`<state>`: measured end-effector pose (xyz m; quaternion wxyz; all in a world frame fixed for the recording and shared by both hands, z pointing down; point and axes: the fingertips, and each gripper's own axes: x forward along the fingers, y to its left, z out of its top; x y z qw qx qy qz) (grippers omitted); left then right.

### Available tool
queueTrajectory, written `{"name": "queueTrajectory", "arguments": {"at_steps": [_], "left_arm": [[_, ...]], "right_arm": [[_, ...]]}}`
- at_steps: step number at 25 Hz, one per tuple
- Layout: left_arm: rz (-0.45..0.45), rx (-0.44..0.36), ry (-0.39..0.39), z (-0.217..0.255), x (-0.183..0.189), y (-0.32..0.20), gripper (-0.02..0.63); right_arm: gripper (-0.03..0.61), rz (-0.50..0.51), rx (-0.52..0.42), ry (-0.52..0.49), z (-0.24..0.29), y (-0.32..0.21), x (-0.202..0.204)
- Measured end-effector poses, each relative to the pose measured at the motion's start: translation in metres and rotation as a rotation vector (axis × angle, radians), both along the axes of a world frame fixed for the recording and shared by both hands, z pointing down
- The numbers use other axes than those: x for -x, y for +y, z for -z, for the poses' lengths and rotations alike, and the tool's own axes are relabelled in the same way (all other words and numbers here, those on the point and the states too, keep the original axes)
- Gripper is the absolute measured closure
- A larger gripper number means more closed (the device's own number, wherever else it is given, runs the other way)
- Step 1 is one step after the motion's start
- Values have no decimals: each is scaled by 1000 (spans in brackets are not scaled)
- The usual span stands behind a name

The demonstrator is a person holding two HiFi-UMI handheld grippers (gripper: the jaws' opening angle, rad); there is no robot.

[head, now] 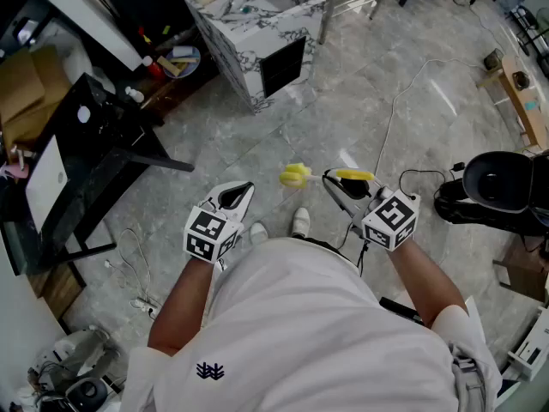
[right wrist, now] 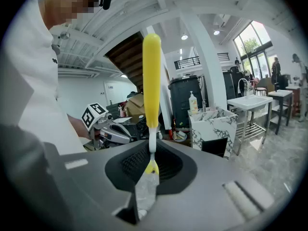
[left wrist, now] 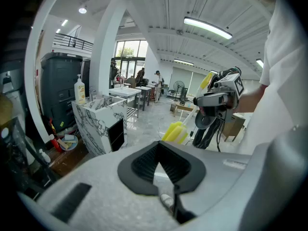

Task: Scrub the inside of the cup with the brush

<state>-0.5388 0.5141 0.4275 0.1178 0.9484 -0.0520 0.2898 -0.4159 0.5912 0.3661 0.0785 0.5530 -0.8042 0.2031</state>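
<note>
Brush (head: 295, 175), yellow, clamped in right gripper (right wrist: 150, 170). Left gripper (left wrist: 161, 165) jaws fully closed on nothing. Both held over floor short of marbled washstand (head: 257, 50).

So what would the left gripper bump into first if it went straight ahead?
Probably the grey floor. The left gripper points forward and down; the yellow brush head is slightly right of its line, the marble cabinet left. Depth is unclear.
</note>
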Motion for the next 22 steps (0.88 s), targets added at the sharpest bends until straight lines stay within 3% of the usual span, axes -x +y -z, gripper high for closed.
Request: {"name": "queueTrajectory", "arguments": {"at_steps": [11,13,16,22], "left_arm": [[26,-18,4,-6,-63,-7,603],[47,-20,14,-6,-74,-10,553],[87,-17,21,-5,-92,-21,409],[122,-45,27,1,-118,-61,294]], "right_arm": [[535,19,10,-25,-15,3,-63],[535,25,10,-36,-18,6,-73],[535,24,8,-43,-19,5,-91],[535,-4,15,-63,-26,-19,-117]]}}
